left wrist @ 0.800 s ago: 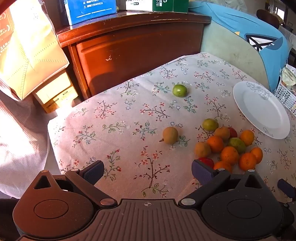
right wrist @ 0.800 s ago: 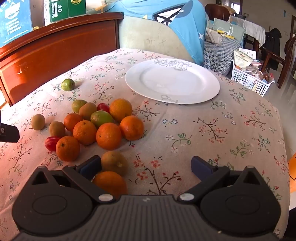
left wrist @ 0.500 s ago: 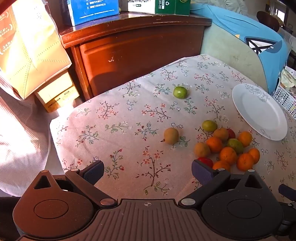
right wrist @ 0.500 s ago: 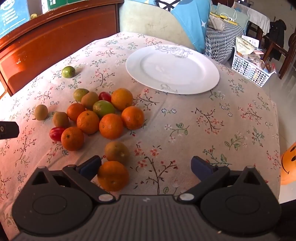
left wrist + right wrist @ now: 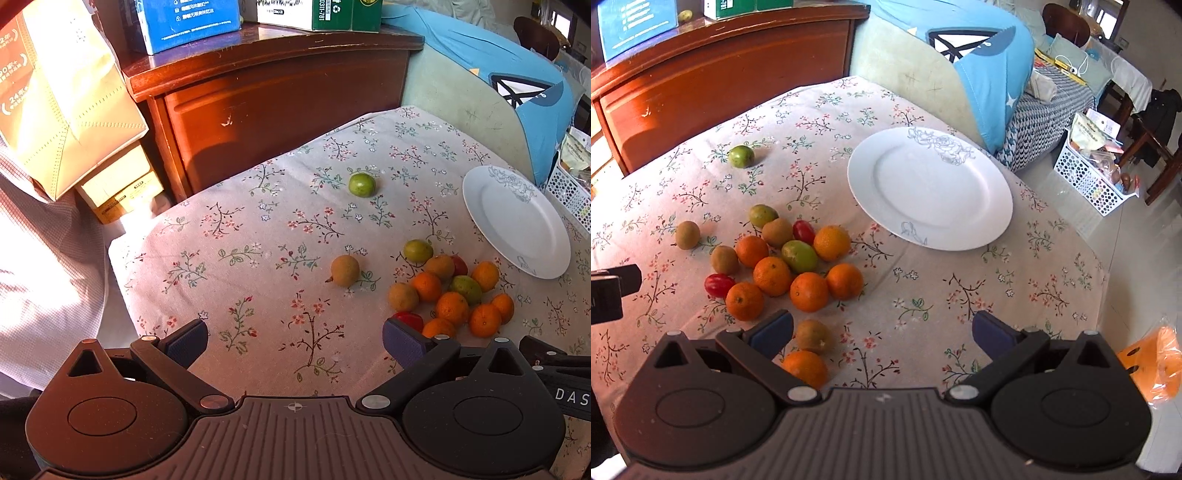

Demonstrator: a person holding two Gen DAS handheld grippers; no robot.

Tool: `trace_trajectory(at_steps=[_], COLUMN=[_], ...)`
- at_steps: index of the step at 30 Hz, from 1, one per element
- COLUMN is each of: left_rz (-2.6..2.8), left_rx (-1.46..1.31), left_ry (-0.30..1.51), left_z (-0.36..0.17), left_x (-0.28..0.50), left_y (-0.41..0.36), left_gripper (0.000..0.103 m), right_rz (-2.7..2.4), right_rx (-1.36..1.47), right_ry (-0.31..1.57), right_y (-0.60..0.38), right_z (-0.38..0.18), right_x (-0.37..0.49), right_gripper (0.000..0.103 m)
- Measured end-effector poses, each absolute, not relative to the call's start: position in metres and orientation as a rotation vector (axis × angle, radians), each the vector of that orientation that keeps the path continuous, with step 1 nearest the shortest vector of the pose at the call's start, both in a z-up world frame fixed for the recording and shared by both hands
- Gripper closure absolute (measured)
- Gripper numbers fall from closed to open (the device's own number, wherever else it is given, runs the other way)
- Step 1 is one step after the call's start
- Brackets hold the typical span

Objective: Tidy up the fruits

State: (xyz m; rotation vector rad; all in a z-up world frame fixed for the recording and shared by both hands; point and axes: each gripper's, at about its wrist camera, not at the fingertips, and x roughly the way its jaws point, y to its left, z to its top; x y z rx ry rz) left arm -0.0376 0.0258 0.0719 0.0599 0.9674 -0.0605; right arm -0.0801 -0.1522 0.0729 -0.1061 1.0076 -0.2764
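A pile of oranges (image 5: 809,291), brown, green and small red fruits lies on the flowered tablecloth (image 5: 960,288), left of a white plate (image 5: 931,188) that holds nothing. One green fruit (image 5: 741,156) lies alone toward the far edge, and a brown fruit (image 5: 345,270) sits apart from the pile (image 5: 450,288). An orange (image 5: 805,367) and a brown fruit (image 5: 812,336) lie just by my right gripper's (image 5: 882,334) left finger. That gripper is open and holds nothing. My left gripper (image 5: 295,343) is open over bare cloth, left of the pile.
A wooden cabinet (image 5: 280,110) with boxes on top stands behind the table. A chair back with a blue garment (image 5: 990,62) is beyond the plate (image 5: 517,221). A white basket (image 5: 1089,177) sits on the floor at right. A paper bag (image 5: 66,103) hangs at left.
Both grippers have risen and pulled back from the table, so more of the cloth and fruit shows. The fruits and plate have not moved. Both grippers stay open.
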Motion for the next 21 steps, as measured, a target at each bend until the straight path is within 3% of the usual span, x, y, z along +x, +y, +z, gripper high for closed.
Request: trace_trajectory(at_steps=[7,21], left_rz=[-0.04,-0.032], left_rx=[0.1,0.117], left_ry=[0.996,1.007], left_z=[0.059,0.053], left_x=[-0.036,-0.036], left_y=[0.024,0.022], left_gripper=[0.002,0.002], right_rz=[-0.246,-0.249], right_rx=[0.045,0.031], right_ry=[1.06,1.046], right_y=[-0.157,-0.151], right_z=[0.055,0.053], right_x=[-0.082,-0.08], right_gripper=[0.001,0.001])
